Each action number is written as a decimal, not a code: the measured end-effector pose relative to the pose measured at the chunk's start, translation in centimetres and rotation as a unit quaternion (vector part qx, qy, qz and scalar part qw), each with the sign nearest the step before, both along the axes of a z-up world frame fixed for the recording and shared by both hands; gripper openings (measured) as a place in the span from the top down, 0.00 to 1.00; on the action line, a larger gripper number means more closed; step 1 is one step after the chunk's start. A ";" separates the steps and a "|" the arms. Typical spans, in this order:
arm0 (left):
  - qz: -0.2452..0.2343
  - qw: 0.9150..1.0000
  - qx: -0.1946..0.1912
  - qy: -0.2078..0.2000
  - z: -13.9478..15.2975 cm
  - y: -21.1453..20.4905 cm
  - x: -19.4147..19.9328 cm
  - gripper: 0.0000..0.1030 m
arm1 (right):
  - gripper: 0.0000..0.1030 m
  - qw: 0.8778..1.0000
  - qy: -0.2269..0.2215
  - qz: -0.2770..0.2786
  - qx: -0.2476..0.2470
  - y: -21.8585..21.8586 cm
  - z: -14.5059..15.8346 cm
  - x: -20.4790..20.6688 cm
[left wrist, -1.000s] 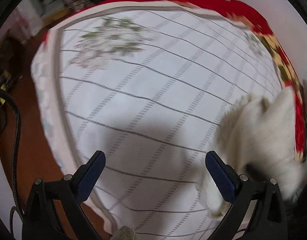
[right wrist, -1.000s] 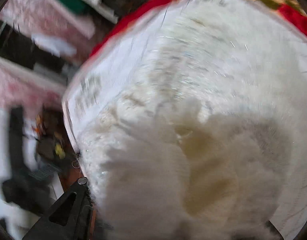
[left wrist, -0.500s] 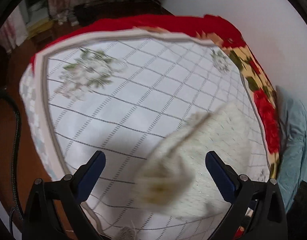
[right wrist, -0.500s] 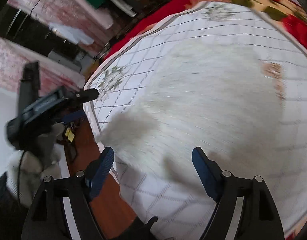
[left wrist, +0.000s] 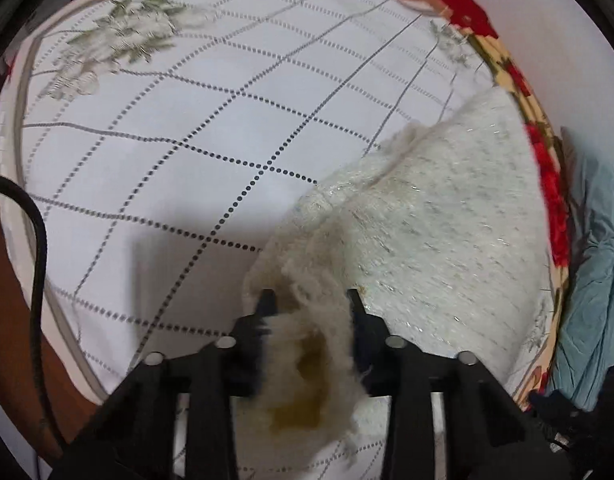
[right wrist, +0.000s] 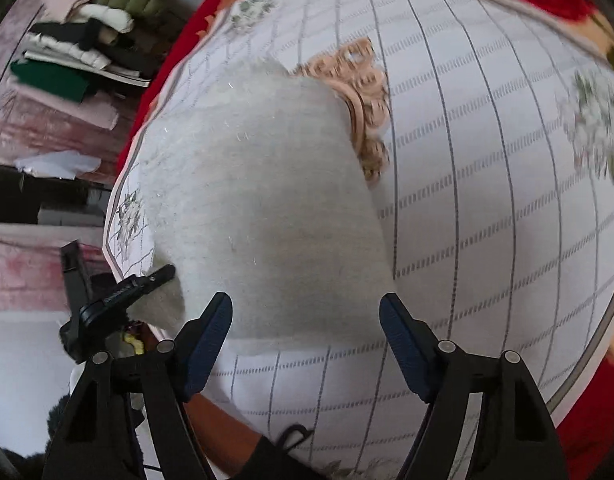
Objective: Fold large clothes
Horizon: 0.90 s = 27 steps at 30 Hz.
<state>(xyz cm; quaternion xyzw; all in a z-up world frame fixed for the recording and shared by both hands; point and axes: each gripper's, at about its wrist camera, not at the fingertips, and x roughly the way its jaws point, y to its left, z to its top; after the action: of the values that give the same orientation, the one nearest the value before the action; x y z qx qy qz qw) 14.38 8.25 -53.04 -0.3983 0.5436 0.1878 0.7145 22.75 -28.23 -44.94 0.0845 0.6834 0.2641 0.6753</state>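
A fluffy white sweater lies spread on the white gridded bedspread, with a beige lace collar at its far end. My left gripper is shut on a bunched corner of the sweater near the bed's front edge. It also shows in the right wrist view at the sweater's left corner. My right gripper is open and empty, just short of the sweater's near hem.
A red floral blanket lies under the bedspread. A blue cloth lies at the right of the bed. Folded clothes are stacked on a shelf beyond it. A black cable hangs at the left.
My right gripper let go of the sweater, which dropped flat on the bed. My left gripper went from open to shut on the sweater's corner.
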 end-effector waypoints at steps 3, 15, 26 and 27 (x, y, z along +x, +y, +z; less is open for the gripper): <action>0.010 1.000 -0.006 -0.008 0.8 0.0 -0.6 0.72 | 0.26 0.999 0.039 -0.006 0.003 0.0 -2.3 -2.4; 0.140 0.982 -0.107 -0.064 3.2 0.8 -7.5 0.60 | 0.47 0.986 0.129 -0.095 0.055 0.7 -10.6 -5.7; 0.161 0.963 -0.204 -0.075 -1.8 -6.7 -4.6 0.45 | 0.47 0.983 0.138 -0.110 0.046 -0.9 -10.8 -5.0; 0.162 0.963 -0.202 -0.073 -2.2 -6.9 -3.9 0.45 | 0.47 0.983 0.138 -0.111 0.048 -0.7 -11.2 -4.8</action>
<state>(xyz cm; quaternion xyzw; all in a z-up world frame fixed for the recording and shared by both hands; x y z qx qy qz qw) 10.53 1.33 -55.27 -0.6297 0.4447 0.1580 0.6171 17.92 -28.96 -56.14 0.2276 0.7434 0.2055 0.5945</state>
